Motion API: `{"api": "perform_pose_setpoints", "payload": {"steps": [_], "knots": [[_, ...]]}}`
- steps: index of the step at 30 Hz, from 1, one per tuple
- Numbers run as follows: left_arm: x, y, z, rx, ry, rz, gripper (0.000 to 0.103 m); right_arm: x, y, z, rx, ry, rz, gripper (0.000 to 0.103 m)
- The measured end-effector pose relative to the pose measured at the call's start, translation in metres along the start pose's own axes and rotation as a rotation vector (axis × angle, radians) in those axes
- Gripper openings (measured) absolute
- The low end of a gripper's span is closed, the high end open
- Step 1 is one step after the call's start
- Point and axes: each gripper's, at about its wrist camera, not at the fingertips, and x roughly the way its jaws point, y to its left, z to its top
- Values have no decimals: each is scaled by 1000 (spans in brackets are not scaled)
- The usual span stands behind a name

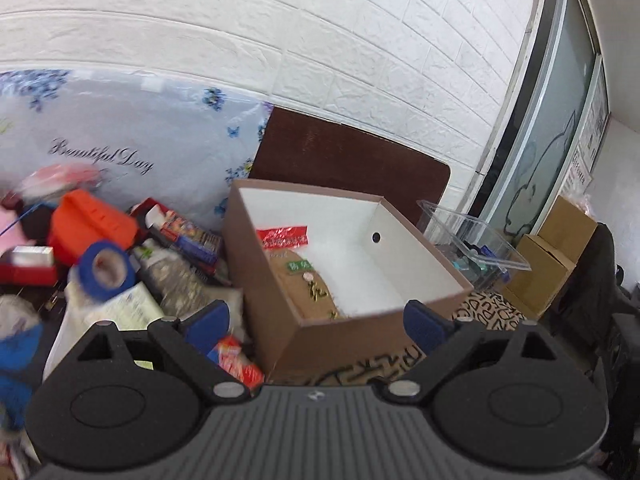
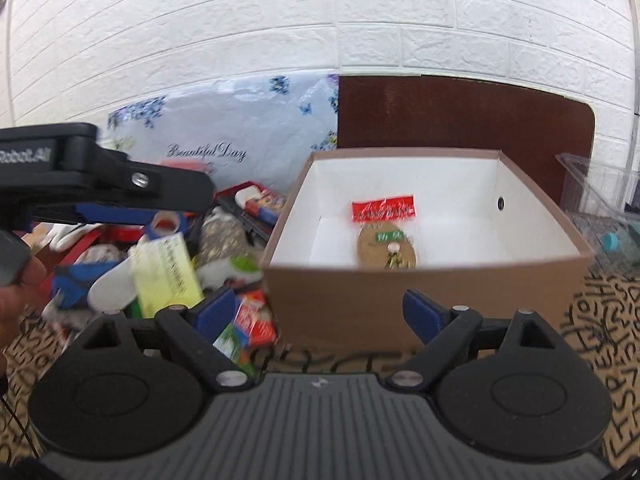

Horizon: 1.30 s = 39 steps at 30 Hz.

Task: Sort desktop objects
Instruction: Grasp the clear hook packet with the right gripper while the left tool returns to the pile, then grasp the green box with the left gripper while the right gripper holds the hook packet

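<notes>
A brown cardboard box (image 1: 352,332) with a white inside stands in front of both grippers. In it lies a tan packet with a red header (image 1: 308,276), also seen in the right wrist view (image 2: 386,240). My left gripper (image 1: 318,322) is open and empty, just short of the box's near corner. My right gripper (image 2: 320,314) is open and empty too, facing the box's front wall (image 2: 400,300). Left of the box lies a blurred heap of items: a blue tape roll (image 1: 106,270), an orange object (image 1: 90,220), a yellow-green packet (image 2: 166,274) and a red snack pack (image 2: 256,320).
A clear plastic tub (image 1: 472,240) stands right of the box, with plain cartons (image 1: 556,248) beyond it. A dark brown board (image 2: 460,116) and a floral bag (image 1: 120,140) lean on the white brick wall. In the right wrist view the left gripper (image 2: 188,200) and a hand (image 2: 16,292) fill the left side.
</notes>
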Motion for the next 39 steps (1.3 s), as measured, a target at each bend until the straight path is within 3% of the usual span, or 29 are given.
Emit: {"api": "perform_pose_setpoints", "payload": {"steps": [6, 12, 17, 23, 27, 30, 39], "knots": [[-40, 5, -64, 22, 36, 95, 97, -34, 25, -69, -36, 89, -10, 89], [-46, 25, -109, 2, 122, 201, 96, -26, 40, -122, -60, 203, -12, 87], [-34, 33, -110, -13, 121, 239, 96, -11, 51, -125, -56, 214, -24, 83], [-7, 32, -110, -31, 140, 218, 94, 0, 59, -124, -64, 221, -58, 81], [12, 33, -109, -77, 150, 195, 89, 5, 61, -125, -90, 215, -67, 73], [29, 36, -108, -116, 176, 192, 80, 8, 61, -124, -99, 202, -67, 57], [66, 46, -100, -259, 192, 220, 79, 14, 50, -120, -85, 182, -65, 55]]}}
